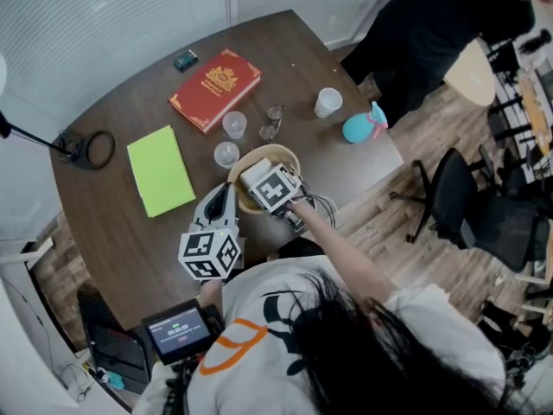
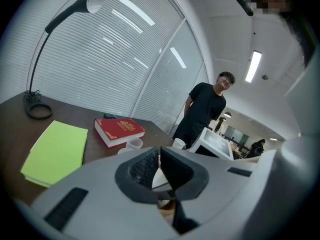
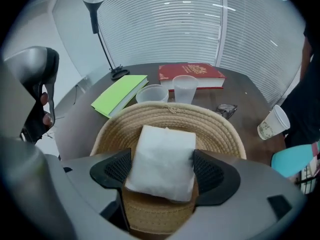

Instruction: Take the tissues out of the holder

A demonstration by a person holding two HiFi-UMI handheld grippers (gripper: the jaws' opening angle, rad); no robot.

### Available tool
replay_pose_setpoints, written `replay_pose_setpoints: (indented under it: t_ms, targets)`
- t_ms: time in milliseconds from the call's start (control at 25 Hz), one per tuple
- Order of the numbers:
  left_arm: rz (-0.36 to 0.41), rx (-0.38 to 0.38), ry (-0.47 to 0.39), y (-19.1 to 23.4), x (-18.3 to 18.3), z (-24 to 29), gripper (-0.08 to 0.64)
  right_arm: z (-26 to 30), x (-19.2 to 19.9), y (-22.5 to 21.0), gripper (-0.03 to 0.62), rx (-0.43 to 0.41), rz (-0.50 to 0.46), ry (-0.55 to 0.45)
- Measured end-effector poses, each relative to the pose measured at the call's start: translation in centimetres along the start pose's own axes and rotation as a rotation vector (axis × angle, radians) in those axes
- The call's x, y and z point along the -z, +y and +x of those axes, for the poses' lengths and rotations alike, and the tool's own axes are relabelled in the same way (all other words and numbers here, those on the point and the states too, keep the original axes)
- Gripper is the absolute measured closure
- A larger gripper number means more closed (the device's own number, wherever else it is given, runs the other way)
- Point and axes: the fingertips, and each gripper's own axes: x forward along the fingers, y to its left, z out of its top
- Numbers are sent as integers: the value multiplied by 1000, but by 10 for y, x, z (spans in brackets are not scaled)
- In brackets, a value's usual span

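A white tissue pack (image 3: 162, 161) sits between the two pads of my right gripper (image 3: 162, 170), which is shut on it just above a woven straw basket (image 3: 220, 129). In the head view the basket (image 1: 285, 156) stands near the table's front edge. The tissue pack (image 1: 252, 176) there is partly covered by the right gripper (image 1: 262, 180) and its marker cube. My left gripper (image 1: 227, 199) is at the basket's left rim. Its jaws (image 2: 160, 159) meet at the tips, shut, and I see nothing clearly held.
Beyond the basket stand two clear cups (image 1: 234, 124), glasses (image 1: 273, 121), a red book (image 1: 215, 88) and a green notebook (image 1: 161, 169). A paper cup (image 1: 327, 102) and a teal object (image 1: 361, 126) are at the right edge. A lamp base (image 1: 86, 148) is far left. A person in black (image 1: 432, 24) stands behind the table.
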Motion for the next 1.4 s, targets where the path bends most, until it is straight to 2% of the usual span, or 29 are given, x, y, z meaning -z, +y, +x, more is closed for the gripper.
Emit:
replay_pose_setpoints:
  t_ms: [120,240,480,600,840,1400]
  targets:
    - [-2,-6,-2,2,1,-2,555,0,2,-2,213,4,40,15]
    - [-5,-19,-6,8,-1,-5,555,-1,-2,-2,213,-6,93,-11]
    - [-16,-36,-13,16,-2,-6,555,8,6,-2,213,-27,168,84]
    - [-15,-43,-11,19,-2,-4,555,11,9,-8,213,-15,163,142]
    - [-20,-52,-12,20,-1,-7,555,16,14,-9,213,-52,178,224]
    - [-12,-73,5,24,4,-12,555,6,9,-7,216,-12,68,125]
